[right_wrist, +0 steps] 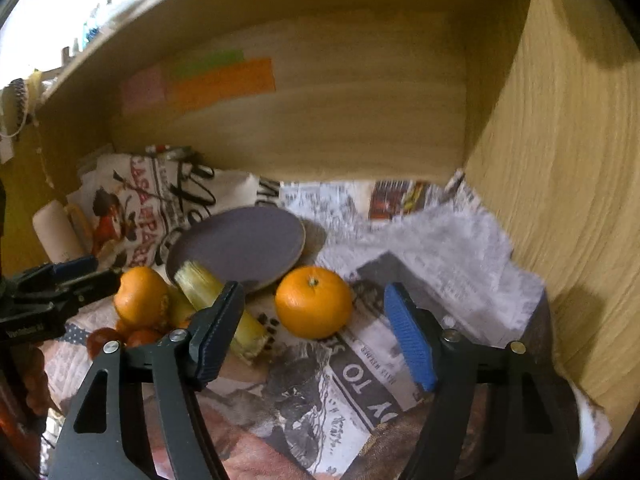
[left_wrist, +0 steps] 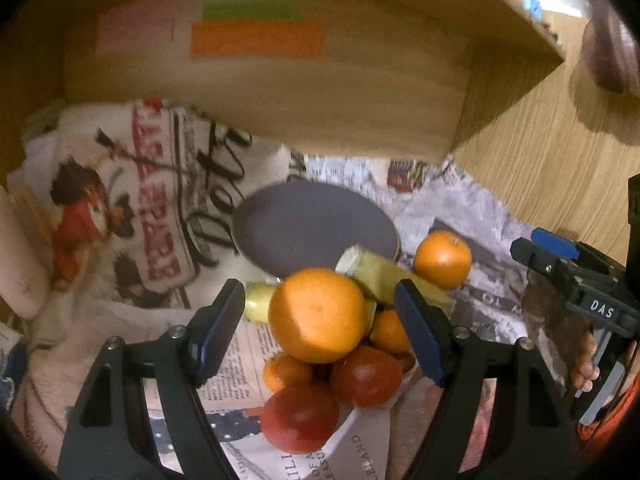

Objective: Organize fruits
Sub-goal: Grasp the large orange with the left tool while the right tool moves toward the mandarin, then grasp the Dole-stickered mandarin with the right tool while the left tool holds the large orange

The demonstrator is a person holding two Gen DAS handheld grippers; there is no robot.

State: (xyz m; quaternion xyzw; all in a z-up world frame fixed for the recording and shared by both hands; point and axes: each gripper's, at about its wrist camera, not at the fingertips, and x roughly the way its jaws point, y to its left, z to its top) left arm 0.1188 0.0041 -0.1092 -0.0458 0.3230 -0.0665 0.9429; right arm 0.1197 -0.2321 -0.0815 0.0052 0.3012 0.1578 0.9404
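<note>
A big orange (left_wrist: 318,314) tops a pile of small oranges (left_wrist: 388,330) and red fruits (left_wrist: 300,418) on newspaper. My left gripper (left_wrist: 320,296) stands open around it, with a gap at each pad. Yellow-green cut stalks (left_wrist: 384,276) lean on the pile behind it. A lone orange (right_wrist: 314,302) lies to the right, also visible as the orange (left_wrist: 442,258) in the left wrist view. My right gripper (right_wrist: 314,292) is open, its fingers either side of this orange and not touching it. A dark round plate (right_wrist: 240,246) lies behind the fruit. The pile (right_wrist: 140,298) shows at the left of the right wrist view.
Everything sits inside a wooden cubby with a back wall (right_wrist: 320,120) and a right wall (right_wrist: 560,200) close by. Crumpled newspaper (right_wrist: 420,240) covers the floor. A printed cloth bag (left_wrist: 132,208) and a pale roll (right_wrist: 56,232) fill the left rear. Coloured sticky notes (left_wrist: 256,36) hang on the back wall.
</note>
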